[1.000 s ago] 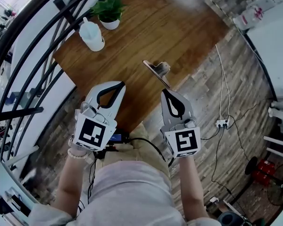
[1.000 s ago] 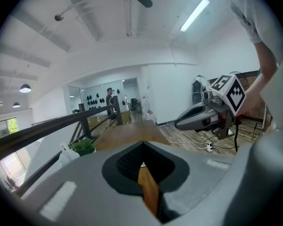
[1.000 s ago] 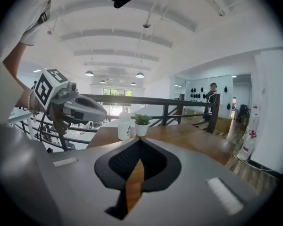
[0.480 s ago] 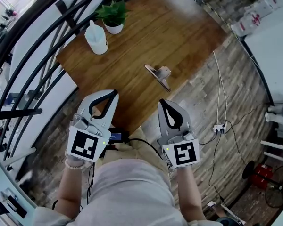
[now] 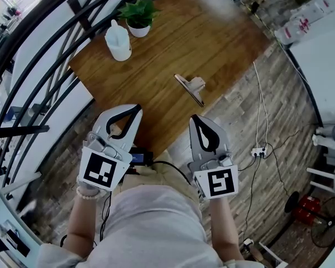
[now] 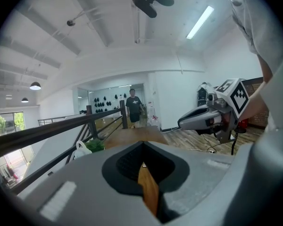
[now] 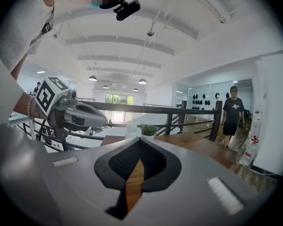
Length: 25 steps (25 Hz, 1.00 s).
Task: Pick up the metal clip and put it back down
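Head view: holds the left gripper (image 5: 136,109) and the right gripper (image 5: 194,118) side by side at the near edge of the wooden tabletop (image 5: 223,32), each with jaws closed tip to tip and gripping nothing; shows the metal clip (image 5: 191,87) lying on the tabletop just beyond the right gripper, touched by neither; shows a white bottle (image 5: 118,41) and a potted plant (image 5: 139,13) close together at the far left corner, well apart from the clip. Left gripper view: looks along jaws that meet at the tips, with only brown wood showing through the teardrop gap behind them; catches the right gripper level alongside at the right, a black railing (image 6: 61,128) at the left and a person (image 6: 133,108) standing far off. Right gripper view: finds the jaws pressed together and empty likewise; catches the left gripper at the left, the potted plant beyond the tips and the railing behind it.
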Tool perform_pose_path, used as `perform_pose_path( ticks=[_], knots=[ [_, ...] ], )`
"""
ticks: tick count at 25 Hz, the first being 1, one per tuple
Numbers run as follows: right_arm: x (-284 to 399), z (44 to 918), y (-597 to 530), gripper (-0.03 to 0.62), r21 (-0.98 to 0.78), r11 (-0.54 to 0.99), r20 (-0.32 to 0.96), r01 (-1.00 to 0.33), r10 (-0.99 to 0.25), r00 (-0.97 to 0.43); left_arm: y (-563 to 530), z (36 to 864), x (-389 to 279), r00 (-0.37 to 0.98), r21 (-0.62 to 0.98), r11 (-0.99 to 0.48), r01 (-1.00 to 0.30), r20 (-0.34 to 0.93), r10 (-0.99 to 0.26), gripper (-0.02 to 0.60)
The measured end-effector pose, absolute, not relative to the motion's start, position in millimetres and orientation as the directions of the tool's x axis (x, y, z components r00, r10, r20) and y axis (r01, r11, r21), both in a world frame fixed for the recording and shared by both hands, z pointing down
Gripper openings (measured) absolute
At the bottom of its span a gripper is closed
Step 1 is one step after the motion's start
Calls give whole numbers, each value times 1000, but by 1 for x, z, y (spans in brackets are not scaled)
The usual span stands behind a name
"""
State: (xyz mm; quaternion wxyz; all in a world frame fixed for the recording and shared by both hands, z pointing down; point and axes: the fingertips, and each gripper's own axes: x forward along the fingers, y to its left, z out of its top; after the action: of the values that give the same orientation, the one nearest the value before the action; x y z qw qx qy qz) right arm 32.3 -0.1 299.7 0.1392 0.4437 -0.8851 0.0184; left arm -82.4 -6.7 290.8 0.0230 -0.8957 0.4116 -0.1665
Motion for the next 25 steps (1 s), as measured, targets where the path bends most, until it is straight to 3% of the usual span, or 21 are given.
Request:
perform_pose_path(
  ticks=[25],
  knots=[
    [40, 306, 3, 8, 105, 577, 282, -810, -798, -532, -9, 295, -75, 630, -169, -682, -711, 278, -725, 0]
  ],
)
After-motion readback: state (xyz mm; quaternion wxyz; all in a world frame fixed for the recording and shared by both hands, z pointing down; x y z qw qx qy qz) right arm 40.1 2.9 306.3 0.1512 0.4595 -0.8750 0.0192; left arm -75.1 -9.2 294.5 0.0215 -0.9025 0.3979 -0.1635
